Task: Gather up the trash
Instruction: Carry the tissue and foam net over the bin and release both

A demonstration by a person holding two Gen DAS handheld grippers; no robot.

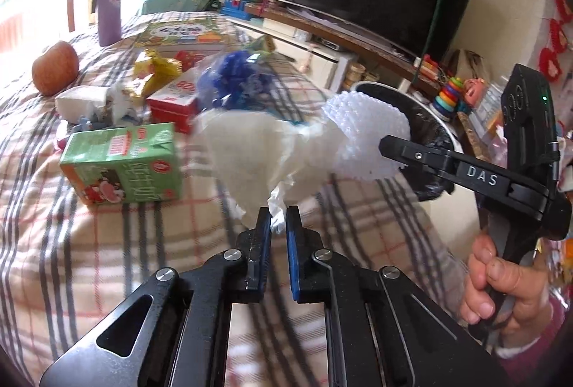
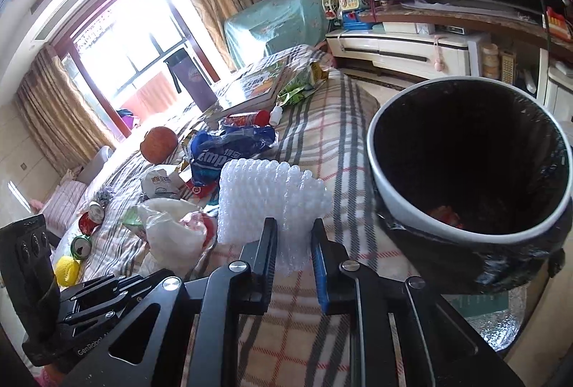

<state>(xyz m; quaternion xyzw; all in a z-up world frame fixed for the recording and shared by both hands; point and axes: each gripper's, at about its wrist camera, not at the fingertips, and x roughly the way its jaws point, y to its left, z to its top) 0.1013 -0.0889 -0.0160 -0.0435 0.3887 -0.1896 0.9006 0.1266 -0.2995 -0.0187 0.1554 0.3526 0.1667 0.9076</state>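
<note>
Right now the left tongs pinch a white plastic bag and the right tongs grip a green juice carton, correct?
Not quite. The left tongs do pinch the white plastic bag, but the right tongs grip a white foam net, as the right wrist view shows. The green juice carton lies ungripped.

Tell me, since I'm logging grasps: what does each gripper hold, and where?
Left gripper: white plastic bag, pinched at its bunched end. Right gripper: white foam net, clamped at its lower edge.

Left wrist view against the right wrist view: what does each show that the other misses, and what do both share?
Only the left wrist view: the green juice carton and the person's hand on the right hand-held gripper.
Only the right wrist view: the bin's inside, the yellow ball.
Both: the white foam net, apple, plaid blanket.
</note>
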